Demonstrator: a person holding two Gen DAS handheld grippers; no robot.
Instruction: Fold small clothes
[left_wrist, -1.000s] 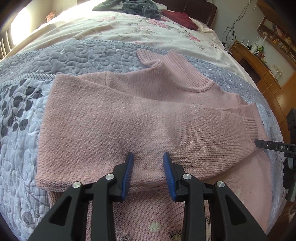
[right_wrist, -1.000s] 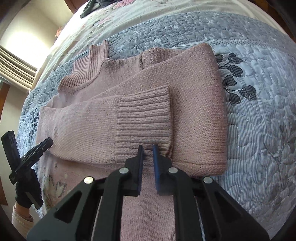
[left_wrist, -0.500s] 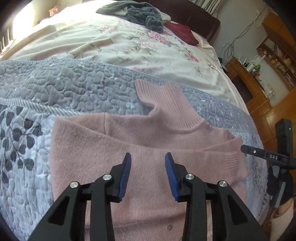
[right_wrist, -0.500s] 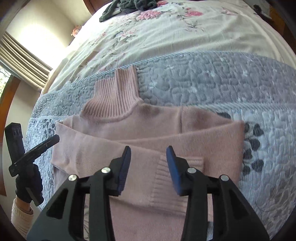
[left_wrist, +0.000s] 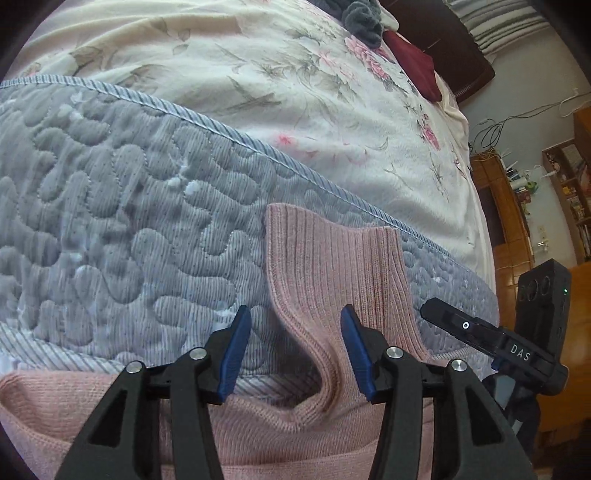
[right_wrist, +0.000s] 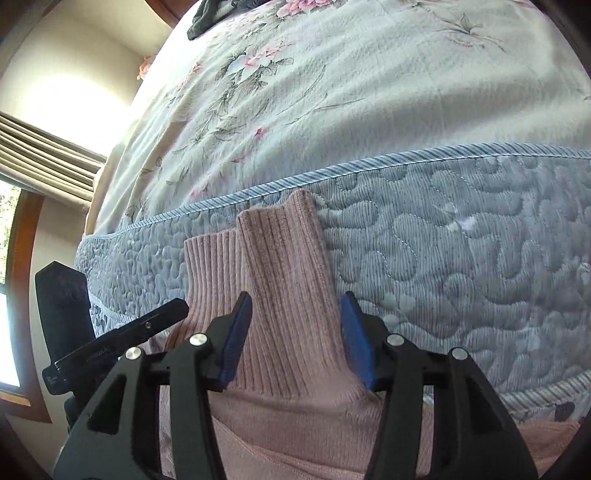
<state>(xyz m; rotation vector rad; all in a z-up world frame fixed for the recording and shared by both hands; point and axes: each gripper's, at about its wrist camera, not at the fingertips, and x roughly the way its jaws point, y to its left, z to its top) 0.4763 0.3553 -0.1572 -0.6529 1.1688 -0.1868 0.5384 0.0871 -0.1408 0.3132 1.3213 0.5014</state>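
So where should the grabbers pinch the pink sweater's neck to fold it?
Probably pinch the ribbed collar at its two side edges, coming from the body side of the pink sweater. It lies flat on the quilt, pointing away, and both grippers are open.

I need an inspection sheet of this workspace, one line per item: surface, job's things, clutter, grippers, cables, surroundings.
Surface: grey quilted blanket lying over a floral bedspread.
Job's things: pink sweater lying flat, its ribbed collar pointing up the bed.
Clutter: dark clothes and a red item at the far end.
Grippers: left gripper open over the collar's left edge; right gripper open, straddling the collar.
Cables: wires on the wall.
Surroundings: wooden shelves, curtain, window.
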